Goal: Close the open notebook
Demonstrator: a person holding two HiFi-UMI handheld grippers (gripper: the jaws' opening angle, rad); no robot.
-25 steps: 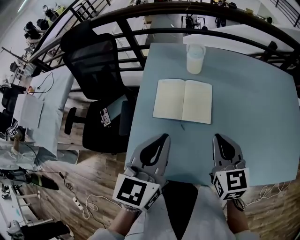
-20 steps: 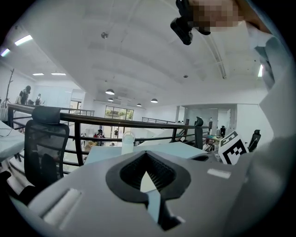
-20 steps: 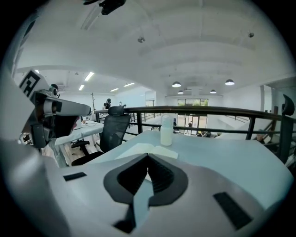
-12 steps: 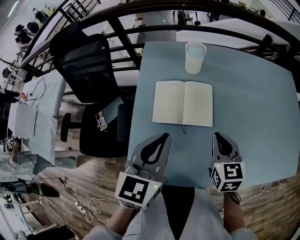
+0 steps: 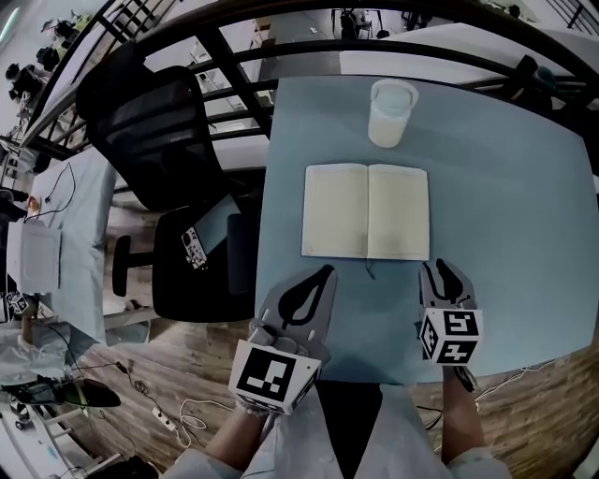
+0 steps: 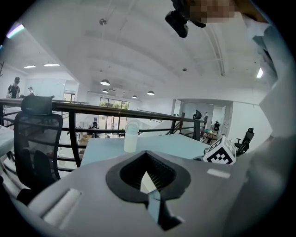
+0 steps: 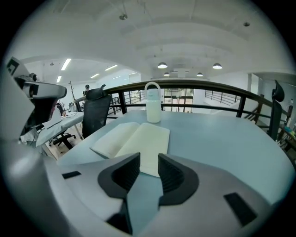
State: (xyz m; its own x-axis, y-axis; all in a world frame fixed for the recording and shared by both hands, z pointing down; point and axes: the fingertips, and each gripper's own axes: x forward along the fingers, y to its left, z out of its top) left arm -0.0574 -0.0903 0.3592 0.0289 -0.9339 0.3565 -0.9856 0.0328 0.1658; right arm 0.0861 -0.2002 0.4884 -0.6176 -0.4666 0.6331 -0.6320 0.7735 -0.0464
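Observation:
The open notebook (image 5: 367,211) lies flat on the pale blue table (image 5: 505,206), cream pages up, with a thin ribbon trailing off its near edge. My left gripper (image 5: 323,271) is shut and empty, hovering just short of the notebook's near left corner. In the left gripper view its jaws (image 6: 146,155) meet with nothing between them. My right gripper (image 5: 440,267) hangs by the near right corner, its jaws opening. The right gripper view shows that gap (image 7: 149,157) empty, with the notebook (image 7: 134,141) just beyond the tips.
A white lidded bottle (image 5: 390,112) stands on the table behind the notebook. A black office chair (image 5: 154,131) is off the table's left edge, and a dark railing (image 5: 309,23) runs behind. Cables lie on the wooden floor (image 5: 178,412).
Both grippers moved forward toward the notebook's near edge and dropped lower. The right gripper's jaws went from shut to parted. The notebook has not moved.

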